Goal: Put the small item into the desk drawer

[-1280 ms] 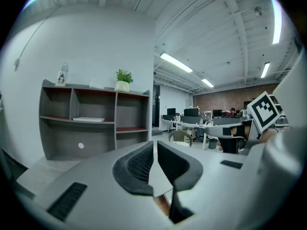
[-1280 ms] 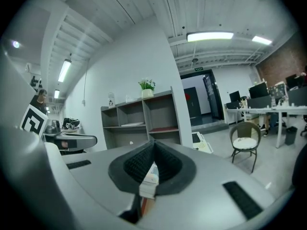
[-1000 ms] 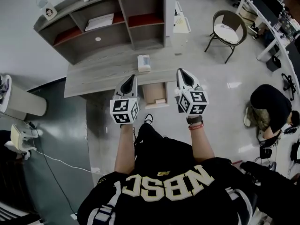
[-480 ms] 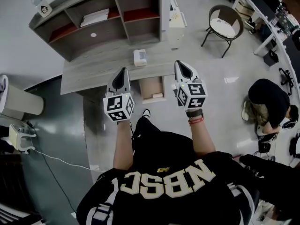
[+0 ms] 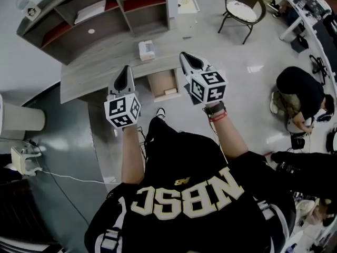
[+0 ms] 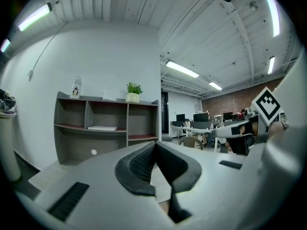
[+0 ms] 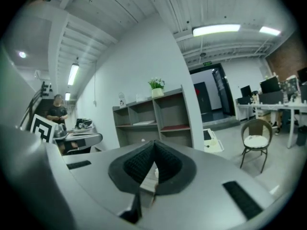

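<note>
The small item, a white box, lies on the grey desk near its front edge. Under that edge the wooden drawer stands pulled out, with something pale lying flat at its front. My left gripper hovers over the desk front, left of the drawer, shut and empty. My right gripper hangs just right of the drawer and the box, with its pads together and nothing between them. Neither gripper touches the box.
A grey shelf unit stands at the back of the desk. A chair and a low white cabinet are at the right, and a person crouches on the floor. A pale bin is at the left.
The desk, shelf and drawer have slid up and left in the head view, and both grippers moved with them. Both stay shut and empty.
</note>
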